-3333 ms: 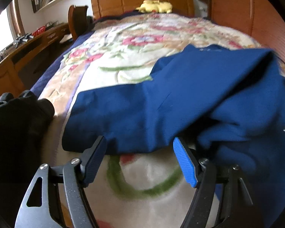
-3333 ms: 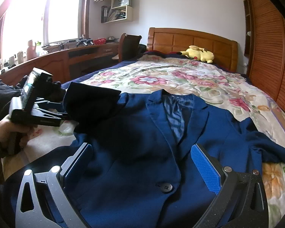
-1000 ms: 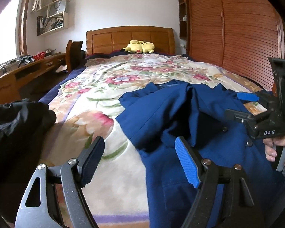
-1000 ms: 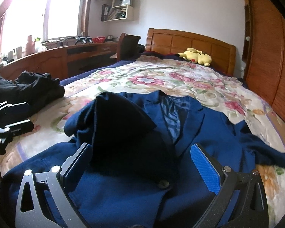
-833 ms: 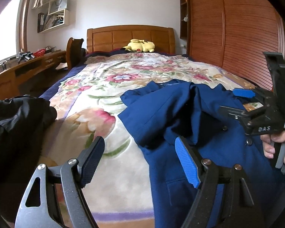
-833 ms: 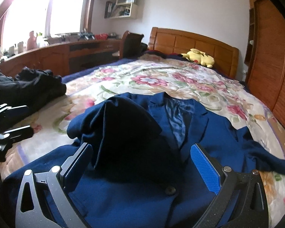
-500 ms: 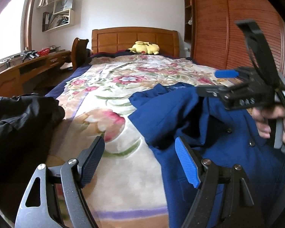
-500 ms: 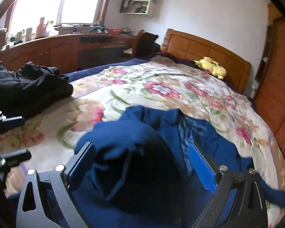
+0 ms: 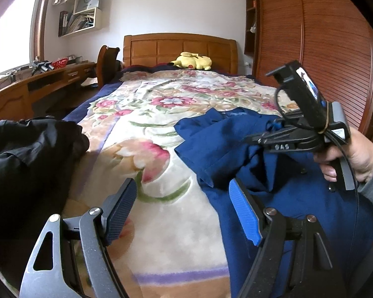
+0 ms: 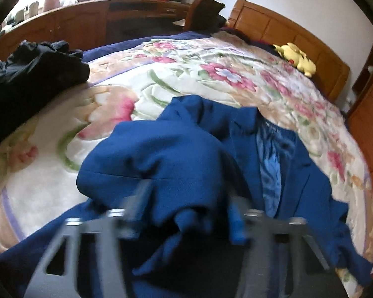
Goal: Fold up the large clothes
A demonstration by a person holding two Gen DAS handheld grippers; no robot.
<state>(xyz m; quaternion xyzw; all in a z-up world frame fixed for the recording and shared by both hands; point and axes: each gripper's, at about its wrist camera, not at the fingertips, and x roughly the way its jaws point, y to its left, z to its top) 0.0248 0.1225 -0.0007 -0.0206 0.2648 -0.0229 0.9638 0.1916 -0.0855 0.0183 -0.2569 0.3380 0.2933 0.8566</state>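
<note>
navy blue woven blazer (image 10: 191, 164) spread face-up on the floral quilted bed (image 9: 161, 114), collar toward the wooden headboard, one sleeve bunched and thrown across the chest. left gripper (image 9: 184, 208) hovering over the quilt just beside the blazer's near edge, jaws spread wide, nothing between them. right gripper (image 10: 186, 213) low over the bunched sleeve, blurred; jaws partly apart with blue cloth bulging between them, firm pinch or not: cannot tell.

risks, as judged: sleeve slipping free if only a thin layer is caught; a lump left under the fold if the bunch is pressed down unsmoothed; lapel and pale blue lining dragged askew by a pull taken from one side only; hem near the foot of the bed sliding off the edge.

containers: none near the work. black crumpled garment (image 9: 24, 154) heaped loose at the bed's left edge, well apart from the blazer. yellow plush toy (image 9: 192, 60) by the headboard.
</note>
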